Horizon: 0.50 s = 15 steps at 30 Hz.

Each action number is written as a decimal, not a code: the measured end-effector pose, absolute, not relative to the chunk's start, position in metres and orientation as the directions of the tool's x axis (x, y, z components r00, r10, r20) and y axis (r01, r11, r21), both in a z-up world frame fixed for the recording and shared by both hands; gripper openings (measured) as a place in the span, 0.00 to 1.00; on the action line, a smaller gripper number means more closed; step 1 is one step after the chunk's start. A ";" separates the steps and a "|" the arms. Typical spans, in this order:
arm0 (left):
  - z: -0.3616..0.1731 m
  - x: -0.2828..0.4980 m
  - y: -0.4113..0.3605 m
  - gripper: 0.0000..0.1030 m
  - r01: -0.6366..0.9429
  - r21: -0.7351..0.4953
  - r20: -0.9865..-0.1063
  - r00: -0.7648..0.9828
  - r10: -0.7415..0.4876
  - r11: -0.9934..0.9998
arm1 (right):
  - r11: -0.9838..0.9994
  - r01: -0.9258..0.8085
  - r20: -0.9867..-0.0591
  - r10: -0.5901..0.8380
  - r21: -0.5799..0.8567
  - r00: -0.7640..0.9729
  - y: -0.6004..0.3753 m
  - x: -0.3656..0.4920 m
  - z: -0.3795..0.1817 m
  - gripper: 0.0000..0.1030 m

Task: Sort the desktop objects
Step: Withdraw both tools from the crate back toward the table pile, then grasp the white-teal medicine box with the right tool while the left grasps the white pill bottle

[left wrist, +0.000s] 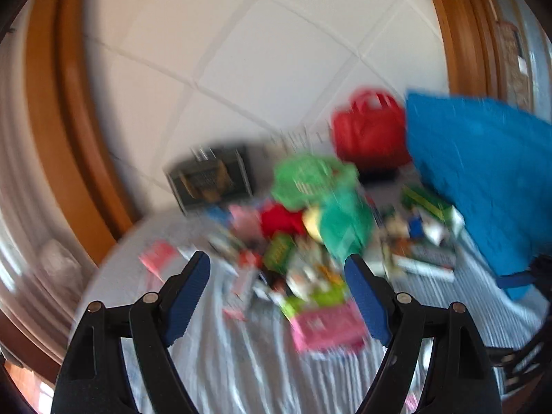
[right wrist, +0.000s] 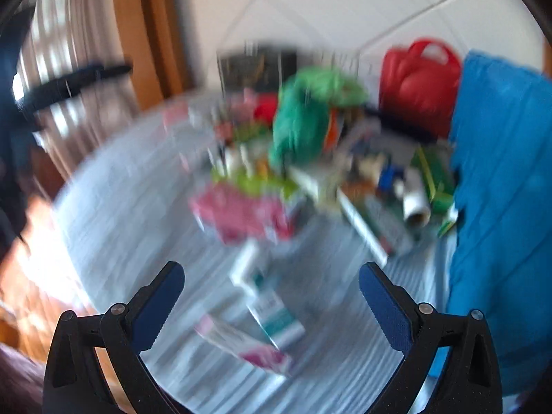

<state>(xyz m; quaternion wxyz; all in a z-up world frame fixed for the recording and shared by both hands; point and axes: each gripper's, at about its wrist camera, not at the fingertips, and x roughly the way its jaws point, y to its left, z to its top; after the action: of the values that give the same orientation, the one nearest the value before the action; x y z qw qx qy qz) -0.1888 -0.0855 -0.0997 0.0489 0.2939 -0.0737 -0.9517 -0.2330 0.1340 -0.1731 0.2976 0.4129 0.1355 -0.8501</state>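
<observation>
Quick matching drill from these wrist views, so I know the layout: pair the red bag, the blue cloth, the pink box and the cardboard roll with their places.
Things:
1 red bag
2 blue cloth
3 pink box
4 cardboard roll

Places:
A near front of the pile
B right edge of the table
C back, by the wall
D right of the pile, beside the green box

Pairs: 1-C, 2-B, 3-A, 4-D

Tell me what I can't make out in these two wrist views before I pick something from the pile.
- Pile, left wrist view: motion blur; labels and edges of the small boxes unreadable.
- Pink box, right wrist view: blurred; print illegible.
- Blue bag: cut off by the right edge; its contents hidden.
- Black organizer: blurred, partly behind the pile; contents unclear.
- Red bag: its base hidden by the pile.
- Both grippers, left gripper and right gripper: open, empty.
</observation>
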 end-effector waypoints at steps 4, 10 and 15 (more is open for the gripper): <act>-0.144 -0.202 -0.068 0.78 -0.011 0.140 -0.641 -0.763 -0.082 -0.990 | -0.709 0.703 -0.857 -0.329 -0.055 -0.398 0.128 -0.230 -0.219 0.85; -0.202 -0.215 -0.044 0.78 -0.016 0.070 -0.747 -0.663 -0.042 -0.997 | -0.609 0.793 -0.923 -0.311 0.012 -0.225 0.129 -0.254 -0.274 0.65; -0.238 -0.223 -0.023 0.78 -0.010 0.008 -0.813 -0.582 0.000 -1.000 | -0.571 0.821 -0.924 -0.308 -0.012 -0.228 0.127 -0.261 -0.288 0.34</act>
<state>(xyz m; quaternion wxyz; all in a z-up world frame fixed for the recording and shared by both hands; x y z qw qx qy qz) -0.2234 -0.0228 -0.2378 -0.0027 0.4572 -0.0057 -0.8893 -0.2612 0.1272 -0.2875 0.3821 0.4900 0.2614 -0.7386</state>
